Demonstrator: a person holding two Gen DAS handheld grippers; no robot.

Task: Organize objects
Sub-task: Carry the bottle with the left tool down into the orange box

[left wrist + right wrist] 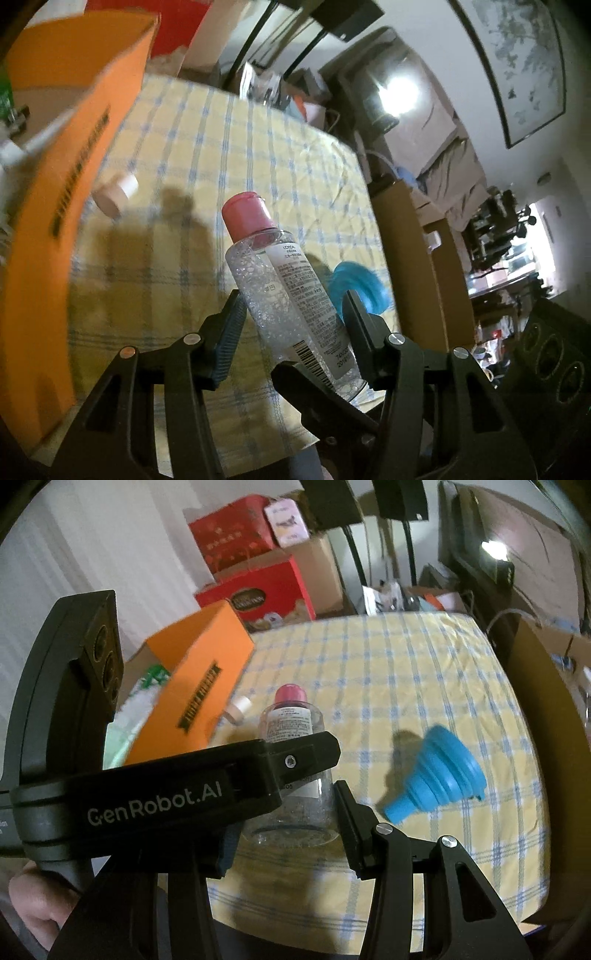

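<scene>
A clear bottle [280, 280] with a pink cap and a white label hangs tilted above the checked tablecloth [221, 147]. My left gripper [291, 299] is shut on its middle, both pads pressing its sides. In the right wrist view the left gripper's body crosses from the left, one of its fingers [310, 755] lying on the bottle [291, 716]. My right gripper [284, 805] is shut on the bottle's base; its left finger is mostly hidden. One of the right gripper's fingers [314, 391] shows across the bottle's bottom. A blue collapsible funnel [443, 771] lies on its side to the right.
An open orange box [199, 672] stands at the table's left, with a green-and-white packet [140, 701] inside. A small white-and-pink cap-like item [238, 709] lies beside it. Red boxes [258, 590] are stacked behind. A cardboard box [546, 701] borders the right edge. A hand [33, 904] is at lower left.
</scene>
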